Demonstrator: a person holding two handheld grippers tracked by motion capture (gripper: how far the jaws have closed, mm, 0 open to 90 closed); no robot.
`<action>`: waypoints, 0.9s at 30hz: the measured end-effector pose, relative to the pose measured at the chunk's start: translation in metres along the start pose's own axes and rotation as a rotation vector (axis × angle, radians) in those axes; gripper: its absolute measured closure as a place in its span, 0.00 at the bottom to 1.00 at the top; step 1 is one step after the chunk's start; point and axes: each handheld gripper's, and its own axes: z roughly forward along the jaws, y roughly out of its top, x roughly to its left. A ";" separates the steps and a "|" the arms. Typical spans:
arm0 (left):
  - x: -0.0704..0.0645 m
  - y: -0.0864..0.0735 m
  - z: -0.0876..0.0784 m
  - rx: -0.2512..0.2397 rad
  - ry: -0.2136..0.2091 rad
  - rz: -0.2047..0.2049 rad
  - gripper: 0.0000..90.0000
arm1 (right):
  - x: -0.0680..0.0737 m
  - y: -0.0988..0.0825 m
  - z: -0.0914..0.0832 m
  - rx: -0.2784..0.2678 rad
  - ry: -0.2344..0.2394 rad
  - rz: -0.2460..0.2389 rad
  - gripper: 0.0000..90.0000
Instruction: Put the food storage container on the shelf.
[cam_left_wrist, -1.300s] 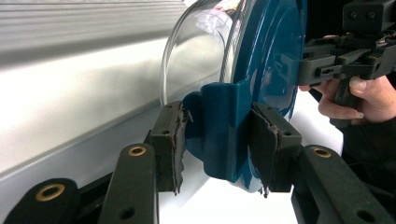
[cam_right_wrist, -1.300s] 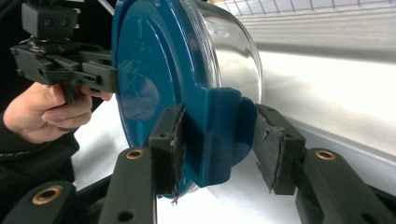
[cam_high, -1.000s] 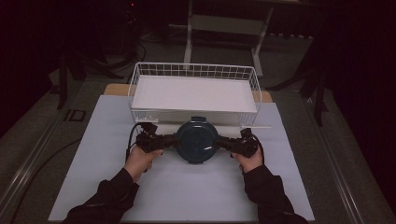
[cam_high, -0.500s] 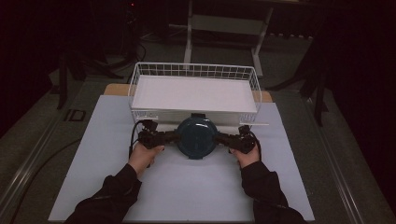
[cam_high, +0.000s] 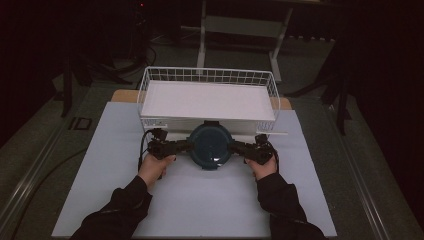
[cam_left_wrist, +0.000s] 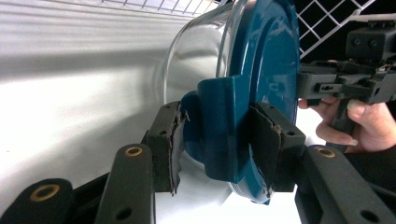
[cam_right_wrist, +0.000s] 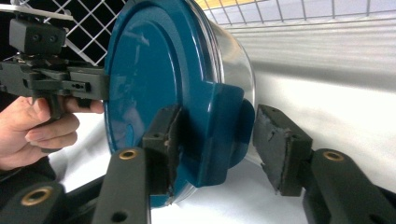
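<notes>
Showing a round glass container with a dark teal lid (cam_high: 210, 146), the high view placed it on the white bench (cam_high: 195, 200) just in front of the white wire basket (cam_high: 207, 75), between the two hands. The left gripper (cam_high: 186, 145) reached in from the container's left side and the right gripper (cam_high: 234, 146) from its right. Seen along the left gripper (cam_left_wrist: 219, 140), its jaws pinched a teal latch tab (cam_left_wrist: 219, 126) of the lid, both pads pressing on it, having just eased a little wider. Seen along the right gripper (cam_right_wrist: 217, 140), its jaws straddled the opposite latch tab (cam_right_wrist: 219, 130): one pad lay against the tab, while the other pad (cam_right_wrist: 275, 140) stood clear of it with a visible gap, the jaws having just been opening. The clear glass wall (cam_left_wrist: 191, 56) showed behind the lid.
</notes>
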 end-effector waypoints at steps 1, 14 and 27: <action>0.003 0.000 0.001 0.002 -0.007 -0.032 0.60 | 0.000 0.000 0.001 -0.001 -0.003 0.001 0.53; -0.007 0.006 0.003 -0.049 0.142 0.105 0.47 | 0.006 0.004 0.005 -0.028 -0.072 0.000 0.50; -0.020 0.008 0.003 -0.054 0.159 0.216 0.32 | 0.014 0.008 0.008 -0.046 -0.149 -0.012 0.45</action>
